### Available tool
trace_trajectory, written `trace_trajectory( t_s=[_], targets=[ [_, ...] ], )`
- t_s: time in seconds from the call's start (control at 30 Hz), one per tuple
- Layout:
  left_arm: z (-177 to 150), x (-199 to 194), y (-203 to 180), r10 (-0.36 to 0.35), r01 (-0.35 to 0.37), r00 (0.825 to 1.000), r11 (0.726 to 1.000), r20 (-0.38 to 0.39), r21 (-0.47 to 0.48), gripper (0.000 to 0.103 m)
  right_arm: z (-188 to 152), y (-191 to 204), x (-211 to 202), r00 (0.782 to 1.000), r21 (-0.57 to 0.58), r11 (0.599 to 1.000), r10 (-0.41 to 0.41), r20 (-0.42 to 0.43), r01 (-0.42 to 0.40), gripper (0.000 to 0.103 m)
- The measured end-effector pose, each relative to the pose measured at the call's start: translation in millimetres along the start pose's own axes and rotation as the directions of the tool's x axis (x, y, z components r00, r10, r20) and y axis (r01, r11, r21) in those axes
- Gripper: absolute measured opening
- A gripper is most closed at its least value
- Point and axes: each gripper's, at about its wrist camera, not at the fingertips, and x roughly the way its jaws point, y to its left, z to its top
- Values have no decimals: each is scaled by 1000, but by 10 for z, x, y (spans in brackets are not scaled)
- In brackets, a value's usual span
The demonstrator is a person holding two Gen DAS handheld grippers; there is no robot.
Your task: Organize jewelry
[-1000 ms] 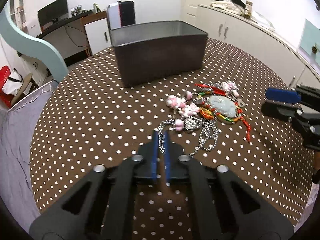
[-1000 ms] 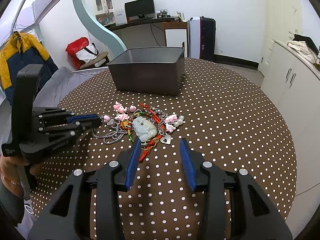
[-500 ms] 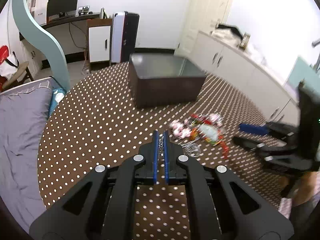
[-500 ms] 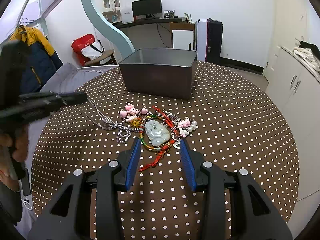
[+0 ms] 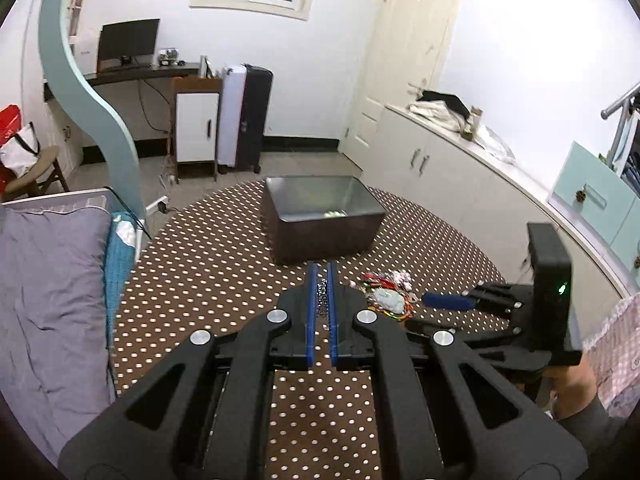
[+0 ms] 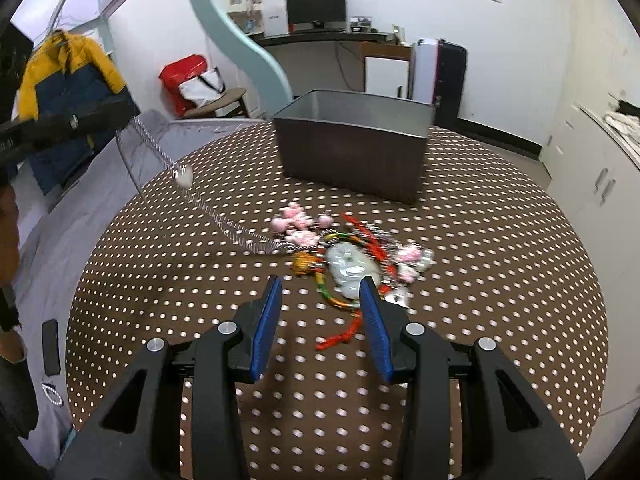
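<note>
**Silver chain lifted in the left gripper, jewelry pile under the right**

Brown, white-dotted cloth covers the round surface [image 6: 500,240] you are working over, in a room with white walls.

Your left gripper [image 5: 322,276] has its blue pads nearly together, clamped on a silver chain [image 5: 321,298] that shows as beaded links in the narrow gap between them. From the right wrist view that gripper [image 6: 72,122] is held high at the left edge, and the silver chain [image 6: 224,222] hangs from it in a long slanting line down to the surface, its low end reaching the jewelry pile. A small pale pendant [image 6: 183,178] hangs on the chain in mid-air.

Your right gripper [image 6: 320,294] is apart, its blue pads spread wide and holding nothing. It hovers low at the near edge of the jewelry pile [image 6: 348,248]: a pale green jade pendant [image 6: 350,266] on a multicoloured cord, pink charms [image 6: 296,224] behind it, more pink ones to the right, and a red cord [image 6: 340,336] trailing toward you between the pads.

Beyond the pile stands the dark rectangular bin [image 6: 352,152], open at the top, well apart from both grippers. The left wrist view looks down into the bin [image 5: 324,216], where a small pale item [image 5: 334,213] lies near its front wall. A bed with grey bedding [image 5: 52,280] lies beside the surface on the left.
</note>
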Motion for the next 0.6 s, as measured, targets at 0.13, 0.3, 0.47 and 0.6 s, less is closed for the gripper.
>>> trace_trajectory(
  t_s=[0.13, 0.3, 0.47, 0.6],
  targets=[
    [16, -166, 86, 26, -26, 999, 1000, 29, -12, 5, 57, 163, 117, 999, -39, 999, 29, -13, -30, 38],
    [39, -292, 148, 32, -31, 998, 999, 46, -16, 5, 129, 319, 221, 999, -91, 995, 43, -7, -43, 38],
    [53, -347, 125, 16, -16, 998, 1000, 57, -5, 5, 224, 562, 381, 1000, -223, 974, -30, -2, 29, 38],
    [66, -404, 112, 10, -10, 997, 1000, 70, 1, 5, 278, 599, 543, 996, -265, 961, -85, 5, 84, 31]
  ],
)
